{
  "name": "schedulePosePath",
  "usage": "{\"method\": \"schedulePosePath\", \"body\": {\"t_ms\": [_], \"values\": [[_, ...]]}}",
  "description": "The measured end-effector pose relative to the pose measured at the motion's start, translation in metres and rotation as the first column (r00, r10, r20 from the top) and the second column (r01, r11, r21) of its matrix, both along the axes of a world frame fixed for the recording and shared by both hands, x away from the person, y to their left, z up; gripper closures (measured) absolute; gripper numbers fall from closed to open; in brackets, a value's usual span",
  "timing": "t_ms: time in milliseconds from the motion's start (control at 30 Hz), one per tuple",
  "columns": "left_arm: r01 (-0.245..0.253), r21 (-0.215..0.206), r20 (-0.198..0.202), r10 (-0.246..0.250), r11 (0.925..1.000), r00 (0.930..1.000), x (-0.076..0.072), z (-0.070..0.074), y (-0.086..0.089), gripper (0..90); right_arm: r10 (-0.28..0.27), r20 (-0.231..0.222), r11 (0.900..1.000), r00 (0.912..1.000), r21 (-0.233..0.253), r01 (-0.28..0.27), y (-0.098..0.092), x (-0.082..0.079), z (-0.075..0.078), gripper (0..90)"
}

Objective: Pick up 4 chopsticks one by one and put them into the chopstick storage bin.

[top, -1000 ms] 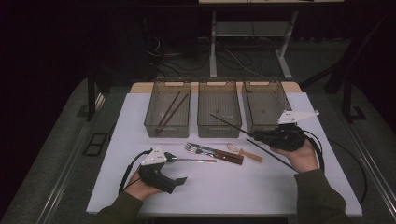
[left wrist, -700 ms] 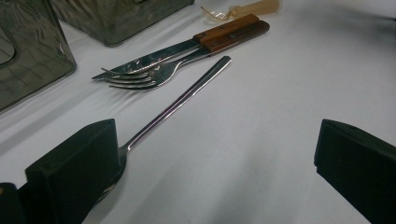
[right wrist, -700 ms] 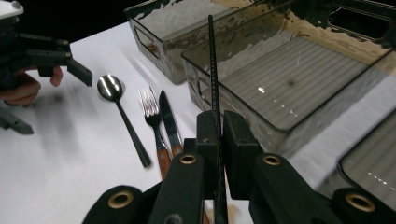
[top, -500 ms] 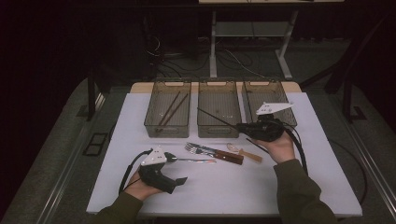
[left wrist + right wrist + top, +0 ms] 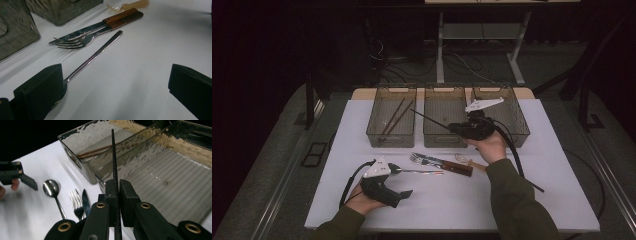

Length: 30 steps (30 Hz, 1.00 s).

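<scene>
Right gripper [image 5: 115,191] is clamped on a black chopstick [image 5: 113,155] over the middle bin [image 5: 444,112], while left gripper [image 5: 115,90] gapes beside a spoon [image 5: 93,56].

My left gripper's near block hid the spoon [image 5: 95,53] bowl in the left gripper view. The black chopstick [image 5: 113,160] ran off the bottom edge between my right gripper [image 5: 116,192] blocks, its lower end unseen.
</scene>
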State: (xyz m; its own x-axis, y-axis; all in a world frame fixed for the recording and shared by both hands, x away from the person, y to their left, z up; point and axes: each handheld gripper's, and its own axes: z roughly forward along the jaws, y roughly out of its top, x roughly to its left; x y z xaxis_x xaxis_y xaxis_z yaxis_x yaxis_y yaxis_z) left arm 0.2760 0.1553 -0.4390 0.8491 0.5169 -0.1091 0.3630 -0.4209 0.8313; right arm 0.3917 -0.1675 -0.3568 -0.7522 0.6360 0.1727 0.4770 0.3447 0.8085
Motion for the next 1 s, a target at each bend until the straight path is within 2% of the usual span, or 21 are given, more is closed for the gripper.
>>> {"method": "schedulePosePath", "body": {"t_ms": [100,200,367,800,1000], "values": [[-0.001,-0.004,-0.003,0.001,1.0,1.0,0.0,0.0,0.0,0.0,-0.002,0.008,1.0,1.0,-0.005,0.002,0.008,0.006,0.0,85.1],[0.001,-0.006,-0.004,-0.001,1.0,1.0,0.0,0.0,0.0,0.0,-0.008,-0.011,1.0,0.9999,-0.003,0.008,0.017,0.012,0.0,85.1],[0.003,-0.008,-0.006,-0.003,1.0,1.0,0.0,0.0,0.0,0.0,-0.015,-0.01,1.0,0.9998,-0.02,0.015,0.032,0.021,0.0,85.1],[0.012,-0.014,-0.004,-0.012,0.9998,0.9999,0.0,0.0,0.001,0.0,-0.043,-0.005,0.998,0.999,-0.051,0.043,0.084,0.048,-0.004,85.1],[0.015,-0.024,-0.007,-0.015,0.9996,0.9999,0.0,0.0,0.0,0.0,-0.05,-0.008,0.995,0.9987,-0.086,0.049,0.109,0.061,-0.007,85.1]]}}
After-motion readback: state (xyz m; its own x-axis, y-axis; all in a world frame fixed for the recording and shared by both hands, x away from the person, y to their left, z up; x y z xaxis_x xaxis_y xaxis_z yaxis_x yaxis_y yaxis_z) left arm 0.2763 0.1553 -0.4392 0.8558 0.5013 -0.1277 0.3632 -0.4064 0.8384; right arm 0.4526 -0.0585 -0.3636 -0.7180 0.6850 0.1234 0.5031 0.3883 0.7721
